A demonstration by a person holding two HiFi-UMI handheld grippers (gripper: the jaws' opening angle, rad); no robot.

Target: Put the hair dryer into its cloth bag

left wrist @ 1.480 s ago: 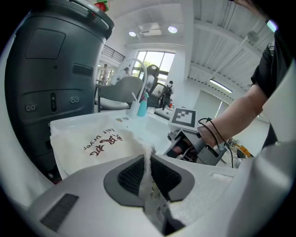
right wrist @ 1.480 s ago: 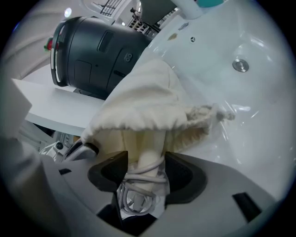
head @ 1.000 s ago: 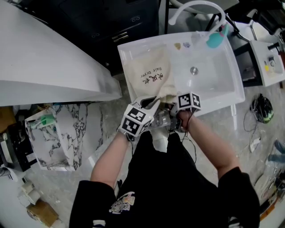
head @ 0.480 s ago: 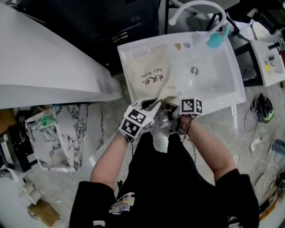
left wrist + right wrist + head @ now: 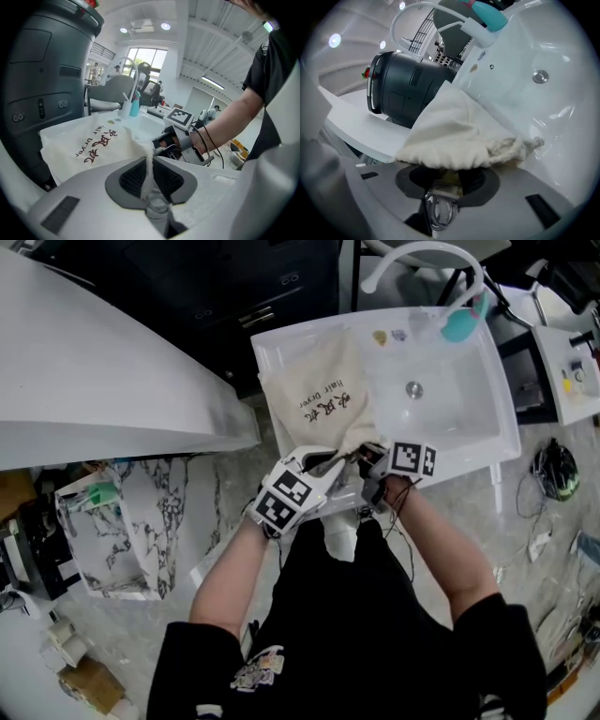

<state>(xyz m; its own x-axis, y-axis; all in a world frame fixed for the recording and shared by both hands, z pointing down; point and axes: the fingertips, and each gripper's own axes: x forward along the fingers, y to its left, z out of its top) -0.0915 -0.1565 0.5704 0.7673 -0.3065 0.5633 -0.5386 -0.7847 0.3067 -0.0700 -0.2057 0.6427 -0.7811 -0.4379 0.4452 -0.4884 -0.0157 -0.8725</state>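
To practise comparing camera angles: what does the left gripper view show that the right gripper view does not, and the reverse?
Only the left gripper view: the printed lettering on the cloth bag, the right gripper and the person's forearm. Only the right gripper view: the drain and the bag's gathered mouth, caught in the right gripper's jaws, which have just been closing. Both: the bag, the white sink, the dark grey machine and a teal thing.
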